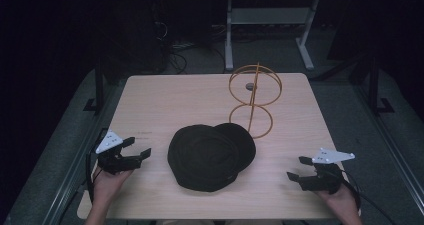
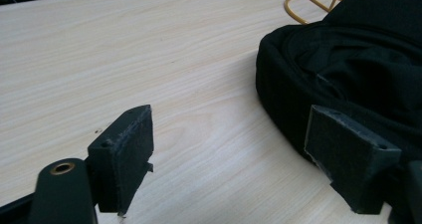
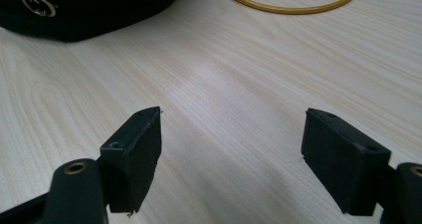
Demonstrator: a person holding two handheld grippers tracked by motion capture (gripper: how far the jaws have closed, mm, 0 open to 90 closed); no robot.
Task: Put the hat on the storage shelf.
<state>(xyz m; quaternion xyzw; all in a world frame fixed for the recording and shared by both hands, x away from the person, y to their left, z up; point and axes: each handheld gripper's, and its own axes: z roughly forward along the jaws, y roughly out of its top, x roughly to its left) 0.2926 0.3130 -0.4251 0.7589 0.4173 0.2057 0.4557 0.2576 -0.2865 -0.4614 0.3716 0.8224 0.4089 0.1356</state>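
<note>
Currently lying at the middle of the wooden table (image 1: 150, 100): one black cap (image 1: 207, 157), crown up, its brim toward the far right, just in front of the yellow wire stand (image 1: 252, 102).

Left gripper (image 1: 137, 152): hovering over the table's near left corner, jaws standing wide apart and gripping nothing. In the left gripper view the cap (image 2: 348, 69) is lying ahead and to the right, its edge passing behind the right-hand jaw; contact cannot be told.

Right gripper (image 1: 300, 169): hovering at the near right edge, jaws spread wide, nothing between them but bare wood. In the right gripper view the cap (image 3: 84, 10), showing a small metal emblem (image 3: 38, 5), is sitting well ahead to the left, apart from both jaws.
</note>
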